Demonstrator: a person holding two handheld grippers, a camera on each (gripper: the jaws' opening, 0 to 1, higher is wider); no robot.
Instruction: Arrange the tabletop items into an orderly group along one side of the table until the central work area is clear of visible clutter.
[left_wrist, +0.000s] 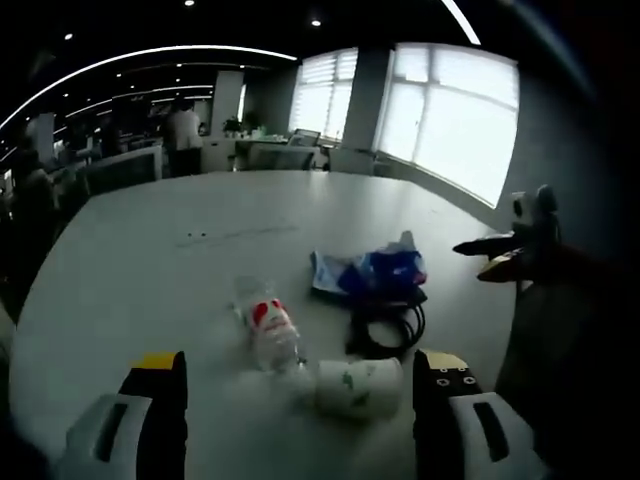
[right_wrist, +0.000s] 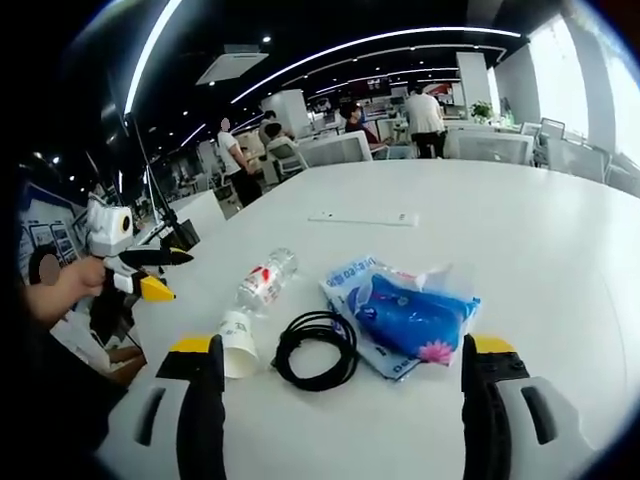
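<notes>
The left hand-held gripper (left_wrist: 300, 400) hangs low over the near edge of the white surface (left_wrist: 200, 230), its two yellow-tipped jaws spread wide with nothing between them; the right hand-held gripper (right_wrist: 340, 395) is likewise spread wide and holds nothing; in the left gripper view the right one comes in at the right edge (left_wrist: 510, 250), and in the right gripper view the left one comes in at the left edge (right_wrist: 150, 270), held in a person's hand (right_wrist: 70, 285). The clutter lies bunched together on the near part of the surface: a clear plastic bottle (left_wrist: 268, 330) with a red and white label lies on its side, its cap end just beside a white paper cup (left_wrist: 358, 387) that also lies on its side; a coiled black cable (left_wrist: 390, 325) lies just beside the cup and touches a blue plastic bag (left_wrist: 375, 270), crumpled, resting on a printed flat packet; in the right gripper view the same group reads bottle (right_wrist: 265, 280), cup (right_wrist: 238, 345), cable (right_wrist: 317, 348) and bag (right_wrist: 410, 310) from left to right; farther along the surface lies a flat white strip (right_wrist: 362, 217), well apart from the rest. Beyond the surface an open office shows, with desks, people standing, and bright windows (left_wrist: 450, 120).
</notes>
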